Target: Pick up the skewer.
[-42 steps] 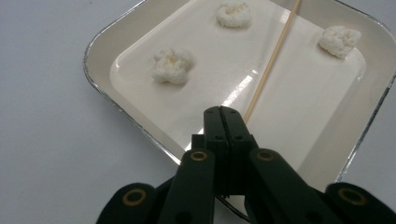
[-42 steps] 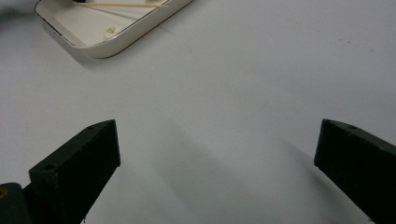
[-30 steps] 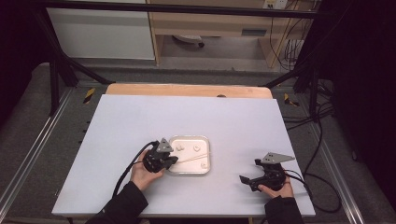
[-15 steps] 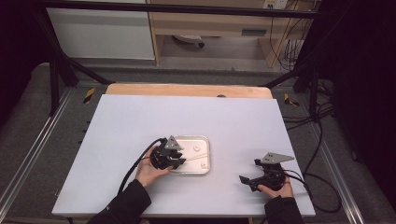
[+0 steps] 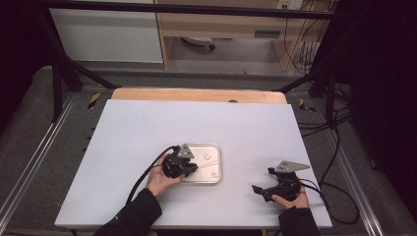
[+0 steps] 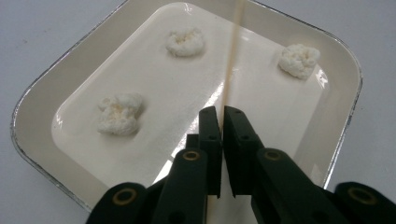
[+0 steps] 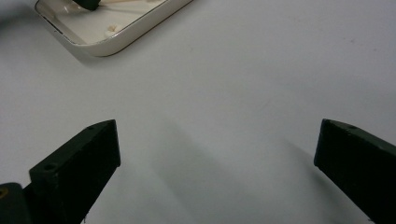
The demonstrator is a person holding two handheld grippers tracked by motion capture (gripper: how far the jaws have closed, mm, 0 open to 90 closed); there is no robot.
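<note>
A shallow cream tray (image 6: 42,100) with a metal rim holds three white crumbly lumps (image 6: 186,42) (image 6: 299,59) (image 6: 119,113) and a thin tan stick (image 6: 232,60). My left gripper (image 6: 222,116) has just been closing, and its jaws now pinch the near end of the stick, which runs away across the tray. In the high view the left gripper (image 5: 189,169) sits over the left edge of the tray (image 5: 219,164). My right gripper (image 5: 260,189) rests on the table to the right of the tray, and its jaws (image 7: 217,144) stand wide open with nothing between them.
The white tabletop (image 5: 147,128) spreads around the tray, with a wooden strip (image 5: 196,95) along its far edge. A corner of the tray (image 7: 116,39) lies ahead and to the left in the right gripper view. Cables trail from both grippers toward the near edge.
The left gripper has shifted slightly to the right onto the tray's left edge. The right gripper has stayed where it was.
</note>
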